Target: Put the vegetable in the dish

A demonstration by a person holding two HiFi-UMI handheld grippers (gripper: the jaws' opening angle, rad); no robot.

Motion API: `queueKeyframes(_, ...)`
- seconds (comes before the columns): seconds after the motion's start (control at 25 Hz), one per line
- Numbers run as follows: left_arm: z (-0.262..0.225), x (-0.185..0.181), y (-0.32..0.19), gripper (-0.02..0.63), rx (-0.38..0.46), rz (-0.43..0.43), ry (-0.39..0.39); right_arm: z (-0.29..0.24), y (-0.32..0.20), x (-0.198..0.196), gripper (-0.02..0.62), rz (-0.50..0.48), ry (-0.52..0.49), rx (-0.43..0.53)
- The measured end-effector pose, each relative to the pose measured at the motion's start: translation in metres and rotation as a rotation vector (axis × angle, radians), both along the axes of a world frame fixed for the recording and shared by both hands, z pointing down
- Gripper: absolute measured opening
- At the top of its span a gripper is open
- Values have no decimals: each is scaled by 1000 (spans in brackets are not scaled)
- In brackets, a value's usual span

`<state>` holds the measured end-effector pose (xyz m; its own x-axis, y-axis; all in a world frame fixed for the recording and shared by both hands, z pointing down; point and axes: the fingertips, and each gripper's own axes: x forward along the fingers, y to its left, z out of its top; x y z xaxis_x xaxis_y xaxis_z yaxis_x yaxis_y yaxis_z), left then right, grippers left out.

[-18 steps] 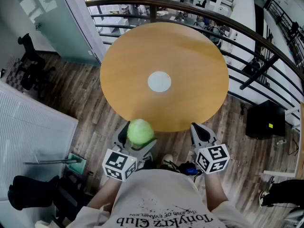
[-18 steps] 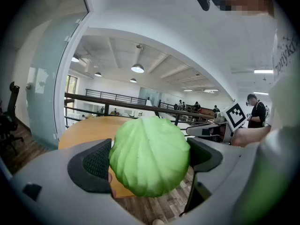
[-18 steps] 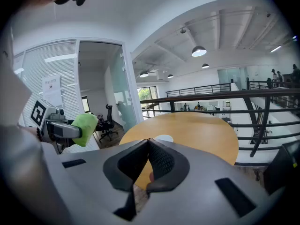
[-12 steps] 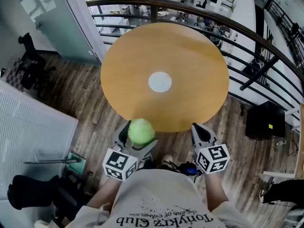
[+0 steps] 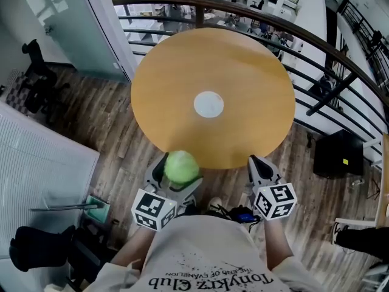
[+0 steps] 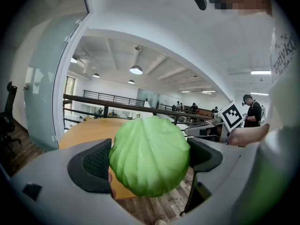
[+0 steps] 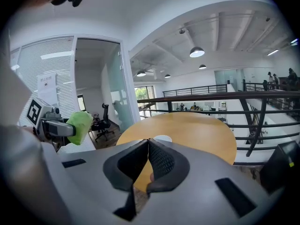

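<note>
A round green cabbage [image 5: 181, 166] sits between the jaws of my left gripper [image 5: 177, 170], which is shut on it just off the near edge of the round wooden table [image 5: 243, 66]. In the left gripper view the cabbage [image 6: 149, 154] fills the gap between both dark pads. A small white dish [image 5: 208, 104] lies flat at the table's middle, well ahead of both grippers. My right gripper [image 5: 259, 166] hovers at the near right edge of the table, its jaws shut with the tips touching and nothing between them [image 7: 147, 144]. From the right gripper view the cabbage [image 7: 79, 125] shows at the left.
A dark metal railing [image 5: 322, 59] curves round the far and right sides of the table. Wooden floor [image 5: 103, 132] lies below on the left, with a black office chair [image 5: 33, 84] beyond. A black box [image 5: 340, 154] stands on the floor at the right.
The view has shifted slightly; the table and dish sit a little further right in the picture. Both grippers and the cabbage hold almost the same place.
</note>
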<state>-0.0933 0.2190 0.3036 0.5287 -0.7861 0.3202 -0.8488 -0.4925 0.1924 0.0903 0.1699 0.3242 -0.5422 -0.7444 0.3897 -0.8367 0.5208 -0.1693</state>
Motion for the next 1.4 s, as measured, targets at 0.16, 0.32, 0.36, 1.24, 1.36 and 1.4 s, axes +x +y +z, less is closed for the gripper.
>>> queueKeyframes(0.16, 9, -17, 0, 493, -5, 17, 9, 0, -1, -9, 25, 37, 8, 5)
queueKeyframes(0.32, 12, -27, -2, 494, -11, 34, 21, -5, -3, -17, 26, 58, 32, 23)
queueKeyframes(0.36, 11, -28, -2, 492, -10, 37, 25, -7, -3, -20, 26, 60, 36, 26)
queueKeyframes(1.24, 16, -9, -104, 494, -19, 65, 19, 8, -93, -25, 25, 43, 0, 0)
queueKeyframes(1.36, 14, -6, -130, 492, -21, 48, 17, 8, -120, -21, 25, 29, -4, -2)
queueKeyframes(1.4, 13, -6, -138, 494, -24, 40, 19, 8, -129, -20, 25, 23, -5, -3)
